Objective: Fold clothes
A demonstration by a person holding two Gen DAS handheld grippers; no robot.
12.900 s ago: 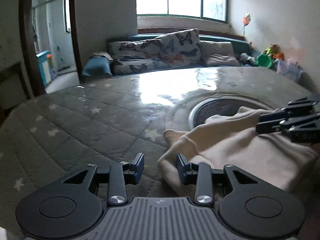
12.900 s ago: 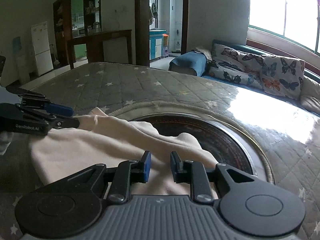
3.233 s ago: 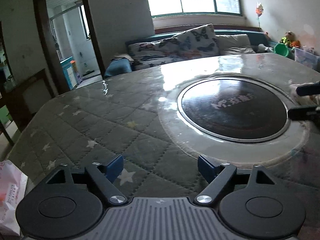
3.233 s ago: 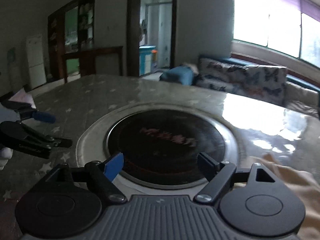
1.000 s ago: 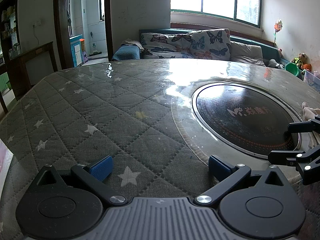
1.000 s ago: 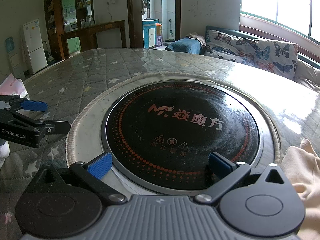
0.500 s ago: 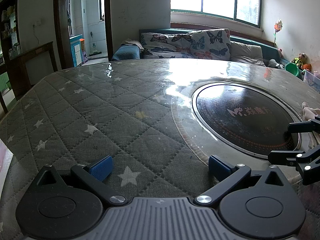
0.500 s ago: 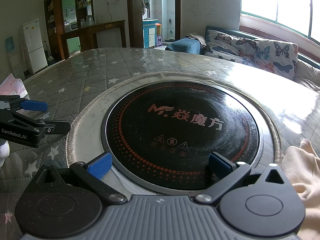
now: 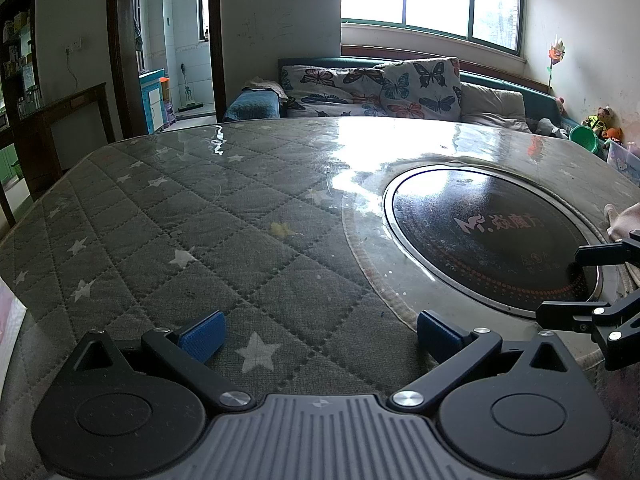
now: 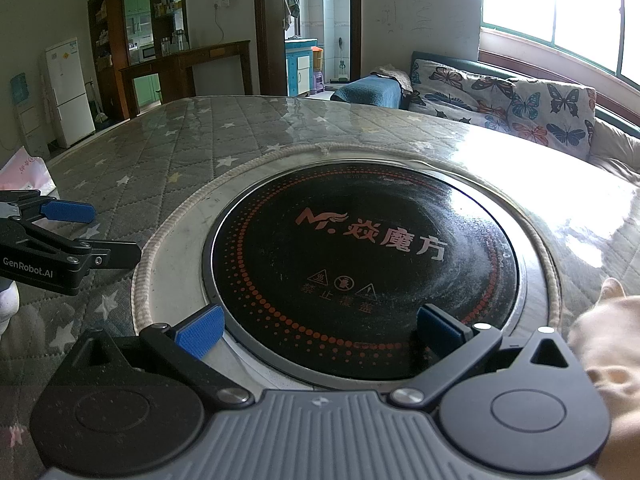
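Note:
The cream garment (image 10: 608,344) lies at the far right of the table, only its edge showing in the right wrist view; a small piece also shows at the right edge of the left wrist view (image 9: 626,220). My left gripper (image 9: 320,334) is open and empty over the quilted star cloth. My right gripper (image 10: 320,332) is open and empty over the near rim of the black induction plate, left of the garment. Each gripper shows in the other's view: the right one (image 9: 576,276) and the left one (image 10: 96,236).
A round black induction plate (image 10: 360,248) sits in the table (image 9: 180,232) under a glossy cover. A pink-white bag (image 10: 24,172) lies at the table's left edge. A sofa with butterfly cushions (image 9: 380,88) stands beyond the table.
Over the last second nothing has visibly moved. Earlier, both grippers were nearly shut at the garment on the plate; the garment now lies at the right and both grippers are open.

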